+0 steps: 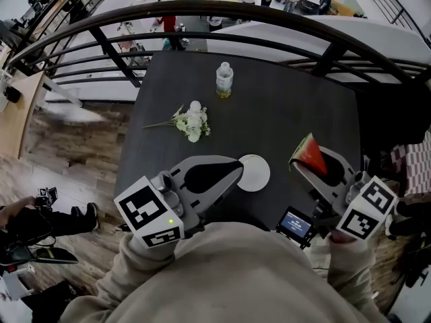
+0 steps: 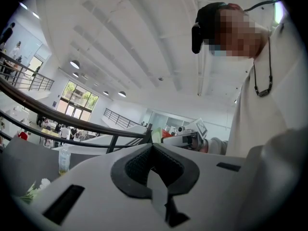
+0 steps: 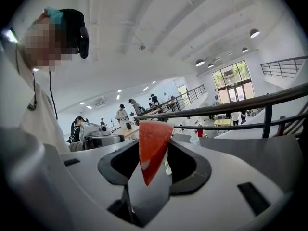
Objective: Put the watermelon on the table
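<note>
A: Two grippers, what state?
B: The right gripper clamps the watermelon slice over the table, near right. The left gripper is closed and empty.
A: Any writing?
B: The far bottle has a label too small to read.

Red watermelon wedge with green rind, dark grey table, white flowers, white round plate

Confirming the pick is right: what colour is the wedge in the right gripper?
Red flesh, green rind. The watermelon shows best in the head view.
</note>
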{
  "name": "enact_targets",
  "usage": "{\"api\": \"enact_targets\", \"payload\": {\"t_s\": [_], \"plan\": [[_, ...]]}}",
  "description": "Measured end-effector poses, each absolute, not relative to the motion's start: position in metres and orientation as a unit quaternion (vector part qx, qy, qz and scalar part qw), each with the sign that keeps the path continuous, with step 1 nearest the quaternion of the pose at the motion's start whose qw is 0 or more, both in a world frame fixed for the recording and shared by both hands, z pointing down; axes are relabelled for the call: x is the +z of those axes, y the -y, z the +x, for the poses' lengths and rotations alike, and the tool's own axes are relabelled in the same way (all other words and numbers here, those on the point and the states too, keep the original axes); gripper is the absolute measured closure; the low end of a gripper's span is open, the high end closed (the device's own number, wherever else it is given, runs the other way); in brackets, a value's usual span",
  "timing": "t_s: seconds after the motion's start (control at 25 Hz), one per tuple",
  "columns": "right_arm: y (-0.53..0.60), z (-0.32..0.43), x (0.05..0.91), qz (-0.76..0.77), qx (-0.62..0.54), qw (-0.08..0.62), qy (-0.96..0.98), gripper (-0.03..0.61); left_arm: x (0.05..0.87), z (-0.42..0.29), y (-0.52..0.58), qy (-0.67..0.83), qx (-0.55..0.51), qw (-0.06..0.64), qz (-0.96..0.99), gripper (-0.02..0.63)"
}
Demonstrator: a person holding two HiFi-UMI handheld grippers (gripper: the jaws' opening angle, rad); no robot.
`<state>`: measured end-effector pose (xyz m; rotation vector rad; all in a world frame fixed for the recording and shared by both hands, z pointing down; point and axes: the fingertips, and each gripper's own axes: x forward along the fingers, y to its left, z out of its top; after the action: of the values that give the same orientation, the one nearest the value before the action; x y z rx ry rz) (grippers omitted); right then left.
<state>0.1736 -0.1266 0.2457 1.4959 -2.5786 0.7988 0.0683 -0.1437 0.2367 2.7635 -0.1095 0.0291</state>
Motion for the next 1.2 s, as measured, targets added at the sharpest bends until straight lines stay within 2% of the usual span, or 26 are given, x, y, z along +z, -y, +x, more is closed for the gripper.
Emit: {"api": "enact_targets", "payload": {"t_s": [0.44, 1.2], "plan": [[0.137, 0.17, 0.284, 0.478, 0.256, 0.091, 0.835, 0.391, 0.251, 0.051, 0.147, 0.072, 0.025, 0.207, 0.975, 0.609], [0.152, 0.156, 0.33, 0.448, 0.281, 0.12, 0.84, 0.391, 0.292, 0.027, 0.148, 0.112, 0.051, 0.25, 0.96, 0.609]]}}
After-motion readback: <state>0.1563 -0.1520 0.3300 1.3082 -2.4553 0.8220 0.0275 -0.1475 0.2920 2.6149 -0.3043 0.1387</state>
